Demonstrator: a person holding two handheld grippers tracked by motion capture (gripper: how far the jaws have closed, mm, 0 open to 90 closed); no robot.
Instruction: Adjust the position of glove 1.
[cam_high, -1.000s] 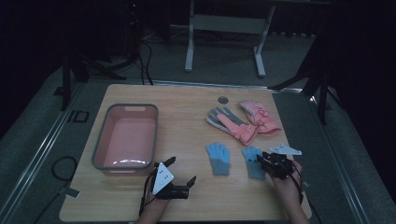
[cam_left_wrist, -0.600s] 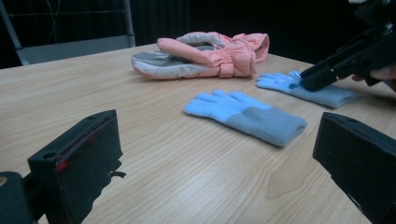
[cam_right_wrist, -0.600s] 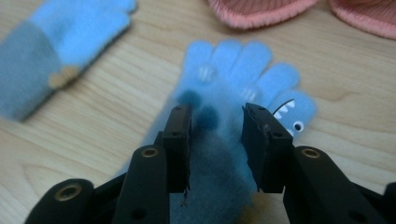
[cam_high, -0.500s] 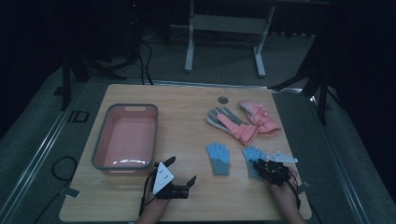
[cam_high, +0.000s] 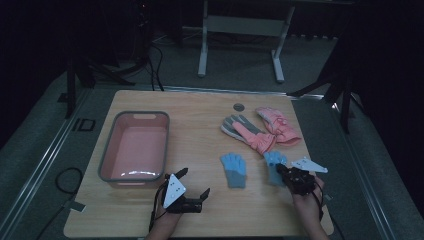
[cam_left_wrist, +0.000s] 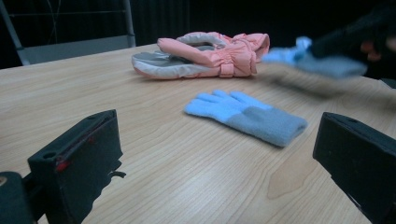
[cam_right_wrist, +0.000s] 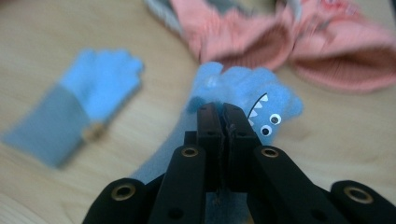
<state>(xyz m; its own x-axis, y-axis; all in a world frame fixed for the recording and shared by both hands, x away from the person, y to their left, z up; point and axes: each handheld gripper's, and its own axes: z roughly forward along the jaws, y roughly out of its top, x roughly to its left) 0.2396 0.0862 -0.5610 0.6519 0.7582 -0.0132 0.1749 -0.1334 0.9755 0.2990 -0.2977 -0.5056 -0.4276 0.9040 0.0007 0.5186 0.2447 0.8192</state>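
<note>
No readable writing anywhere, just googly eyes and white teeth on the blue glove (cam_right_wrist: 254, 100) that the right gripper (cam_high: 283, 171) has pinched between closed jaws near the desk's (cam_high: 200, 115) front right corner, fingers pointing toward the far edge, long axis near to far. Its twin, the second blue glove (cam_high: 234, 169), lies flat just left, fingers also pointing away, with the pink mittens (cam_high: 265, 129) beyond. The left gripper (cam_high: 195, 187) rests by the front edge, jaws wide apart, beside the pink tub (cam_high: 107, 150).
</note>
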